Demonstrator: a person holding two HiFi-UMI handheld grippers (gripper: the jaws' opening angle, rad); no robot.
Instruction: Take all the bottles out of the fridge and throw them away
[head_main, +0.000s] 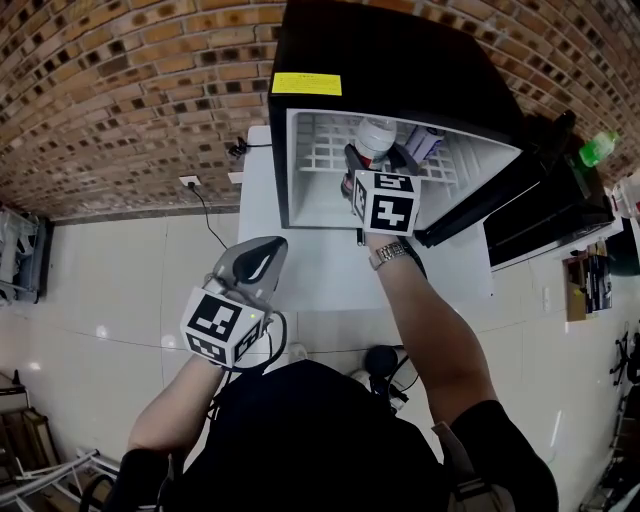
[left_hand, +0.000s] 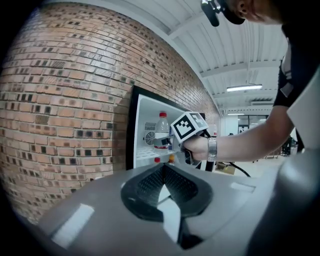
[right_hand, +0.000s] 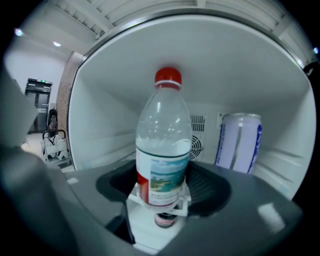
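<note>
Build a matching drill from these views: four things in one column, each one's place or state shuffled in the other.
1. bottle
2. can
3. left tongs
4. fridge door

A. shut, outside the fridge
B. swung open
C. standing between the right tongs
D. at the back, right of the bottle

Pairs: 1-C, 2-D, 3-A, 4-B
</note>
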